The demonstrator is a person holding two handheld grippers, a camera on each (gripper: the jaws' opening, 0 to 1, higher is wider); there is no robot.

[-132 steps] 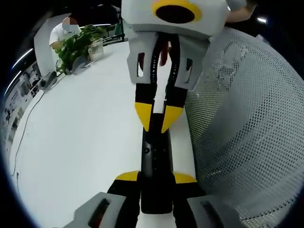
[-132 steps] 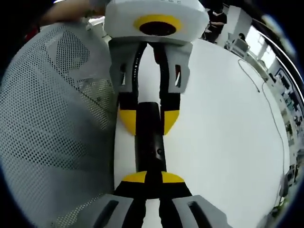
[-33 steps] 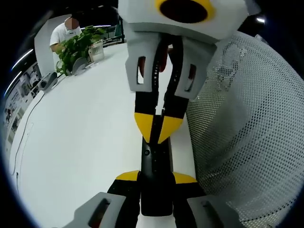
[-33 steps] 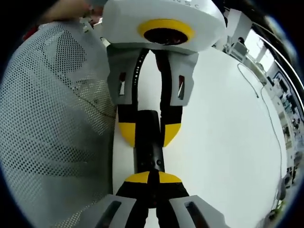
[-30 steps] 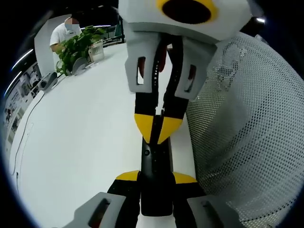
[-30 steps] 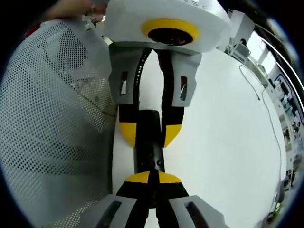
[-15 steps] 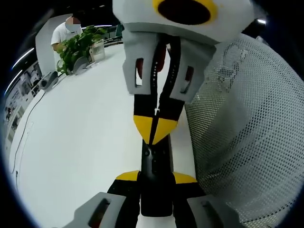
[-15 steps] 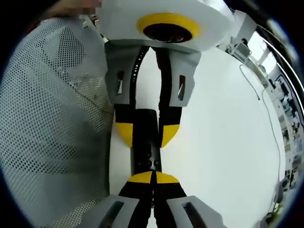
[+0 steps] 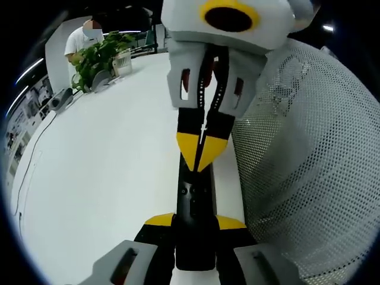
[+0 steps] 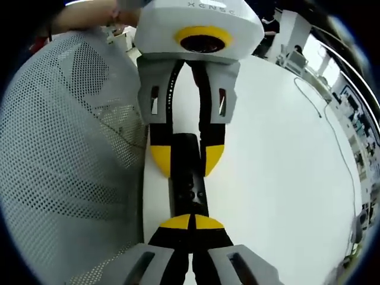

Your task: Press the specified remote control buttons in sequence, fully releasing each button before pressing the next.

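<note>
A slim black remote (image 9: pixel 193 199) lies lengthwise along the white table's edge, and my left gripper (image 9: pixel 195 222) is shut on it, one yellow pad on each side. My right gripper (image 9: pixel 202 155) comes in from the top of the left gripper view, its jaws shut into one yellow point over the remote's far part. In the right gripper view, my right gripper (image 10: pixel 191 222) has its tips together at the near end of the remote (image 10: pixel 189 178). The left gripper (image 10: pixel 187 159) clamps the remote from above. Whether the tips touch a button I cannot tell.
A grey mesh chair back (image 9: pixel 309 172) stands close beside the remote, also seen as mesh (image 10: pixel 65 154). The white table (image 9: pixel 101 172) stretches away to a potted plant (image 9: pixel 98 56) and a seated person (image 9: pixel 80 37). A thin cable (image 10: pixel 335 139) lies across the table.
My right gripper has drawn back a little from the remote, its shut tips now higher along it and more of the remote showing. The left gripper's hold has not changed.
</note>
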